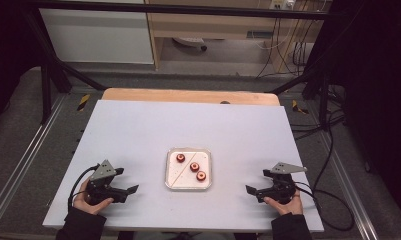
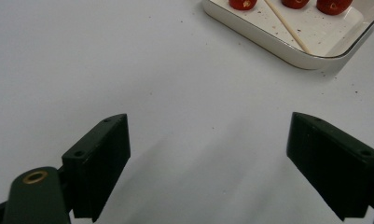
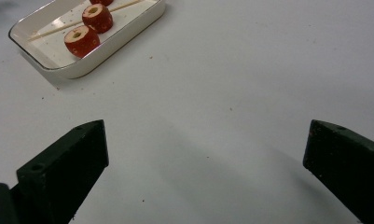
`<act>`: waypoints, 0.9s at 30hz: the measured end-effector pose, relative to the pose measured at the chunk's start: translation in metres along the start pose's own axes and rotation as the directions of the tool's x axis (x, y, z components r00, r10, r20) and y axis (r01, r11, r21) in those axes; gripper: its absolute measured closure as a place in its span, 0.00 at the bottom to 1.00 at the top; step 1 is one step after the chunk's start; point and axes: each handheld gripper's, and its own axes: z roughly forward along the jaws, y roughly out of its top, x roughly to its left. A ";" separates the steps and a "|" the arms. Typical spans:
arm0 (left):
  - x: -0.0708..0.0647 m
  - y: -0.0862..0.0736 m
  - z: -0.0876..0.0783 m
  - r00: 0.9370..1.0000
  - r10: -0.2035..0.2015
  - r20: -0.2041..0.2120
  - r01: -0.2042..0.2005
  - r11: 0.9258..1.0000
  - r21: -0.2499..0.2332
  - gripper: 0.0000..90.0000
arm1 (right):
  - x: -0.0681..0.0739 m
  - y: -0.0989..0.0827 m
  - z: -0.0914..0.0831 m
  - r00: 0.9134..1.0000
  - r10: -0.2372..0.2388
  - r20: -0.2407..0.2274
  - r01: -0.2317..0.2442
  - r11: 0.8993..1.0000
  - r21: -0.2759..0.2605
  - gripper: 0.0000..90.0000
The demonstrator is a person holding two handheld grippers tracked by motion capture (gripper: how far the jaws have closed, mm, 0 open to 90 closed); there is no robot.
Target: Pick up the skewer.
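Start position, no contact yet. Left tongs and right tongs both rest low on the desk, jaws spread wide and empty, each pointing inward. Tray sits between the two tongs, ahead of both, well apart from either. In it: three fruit pieces in a diagonal row and a skewer lying corner to corner; one piece lies on the far side of the stick, two on the side toward the right tongs. Judged step: approach, before threading fruit onto the skewer. Next move likely calls for one tongs to pinch the thin stick near an end and lift it off the tray floor, the other to take a piece by its sides. Materials: tray white, glossy, rounded-square, shallow rim, speckled with crumbs. Fruit red, short cylinders, pale cored centres, skin matte. Skewer pale wood, thin, straight. Desk surface matt white, smooth.
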 end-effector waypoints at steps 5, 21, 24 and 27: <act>-0.001 0.002 0.000 1.000 -0.001 0.000 0.001 1.000 -0.001 0.15 | 0.000 0.000 0.001 1.000 -0.005 0.003 0.005 1.000 0.006 0.01; -0.008 0.011 0.001 1.000 0.007 0.011 -0.007 1.000 -0.007 0.15 | 0.000 0.000 0.000 1.000 0.005 0.008 -0.005 1.000 0.001 0.01; -0.011 0.013 0.003 1.000 0.013 0.013 -0.013 1.000 -0.001 0.15 | 0.000 0.000 0.000 1.000 0.007 0.006 -0.007 1.000 0.004 0.01; -0.015 0.015 0.005 1.000 0.020 0.014 -0.020 1.000 0.004 0.15 | 0.000 0.000 0.000 1.000 0.007 0.006 -0.007 1.000 0.005 0.01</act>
